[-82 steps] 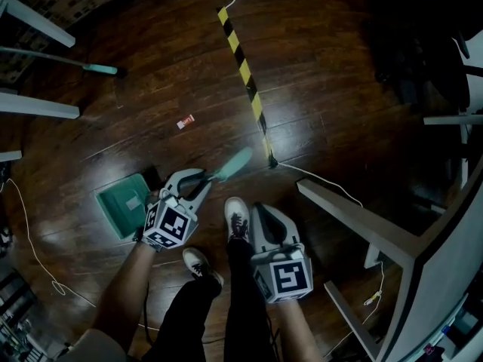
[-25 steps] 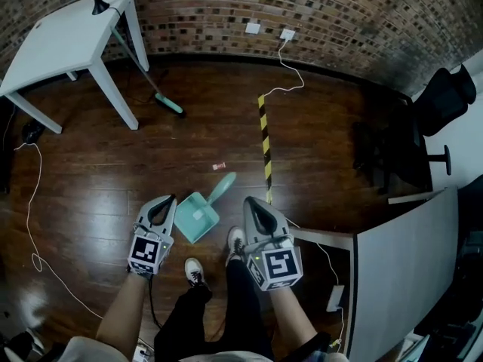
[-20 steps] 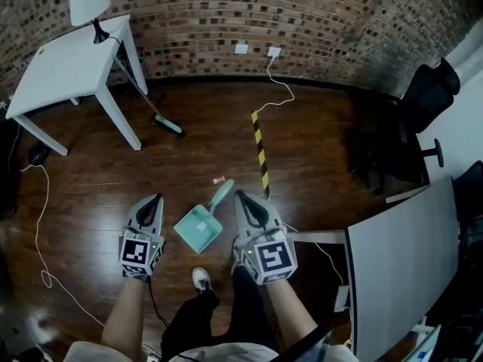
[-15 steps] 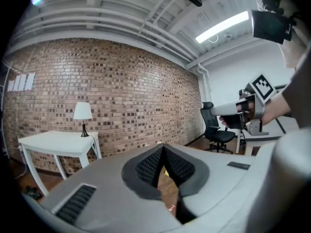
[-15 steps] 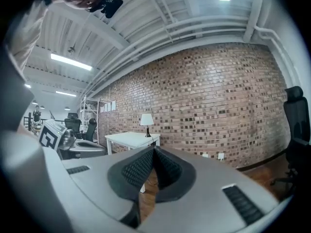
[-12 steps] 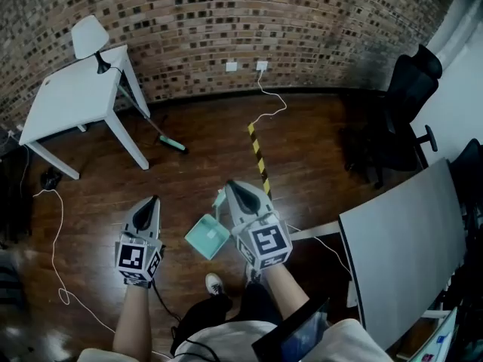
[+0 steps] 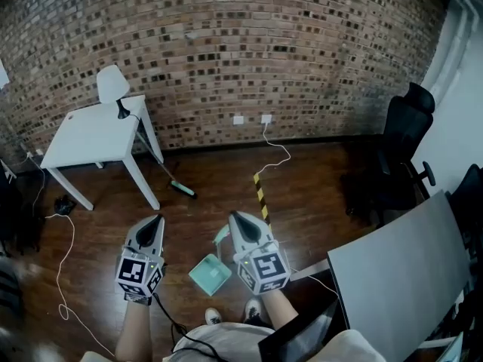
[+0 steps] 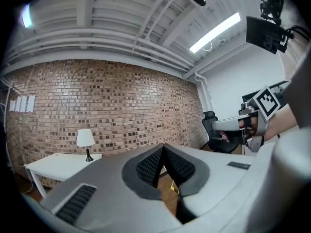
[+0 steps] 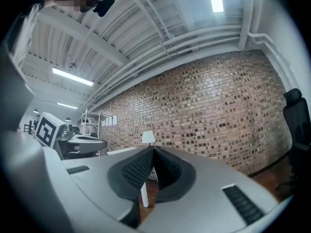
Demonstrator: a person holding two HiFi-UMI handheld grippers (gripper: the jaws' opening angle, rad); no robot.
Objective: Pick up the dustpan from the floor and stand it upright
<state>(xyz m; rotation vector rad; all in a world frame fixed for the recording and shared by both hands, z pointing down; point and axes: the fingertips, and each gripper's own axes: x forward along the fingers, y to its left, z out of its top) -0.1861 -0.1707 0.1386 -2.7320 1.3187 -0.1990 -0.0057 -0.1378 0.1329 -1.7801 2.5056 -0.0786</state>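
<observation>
The teal dustpan [image 7: 209,275] rests on the wooden floor [image 7: 317,194] just left of the near end of the yellow-and-black tape strip [image 7: 261,194]. Its handle points towards the strip and is partly hidden behind the right gripper [image 7: 232,215]. From overhead I cannot tell whether the pan stands upright or lies flat. The right gripper hangs in the air just left of the strip's near end, its jaws pressed together with nothing between them. The left gripper [image 7: 157,219] is further left of the strip, beyond the dustpan, and its jaws are likewise closed tight and empty. Neither gripper touches the dustpan. Well to the left of the strip stands a white table [image 7: 94,134] with a lamp [image 7: 113,85] on it. A broom [image 7: 183,190] leans between the table and the strip. A black chair [image 7: 396,149] stands well to the strip's right, and a white cable [image 7: 275,149] runs from the strip's far end to the brick wall [image 7: 226,44].
</observation>
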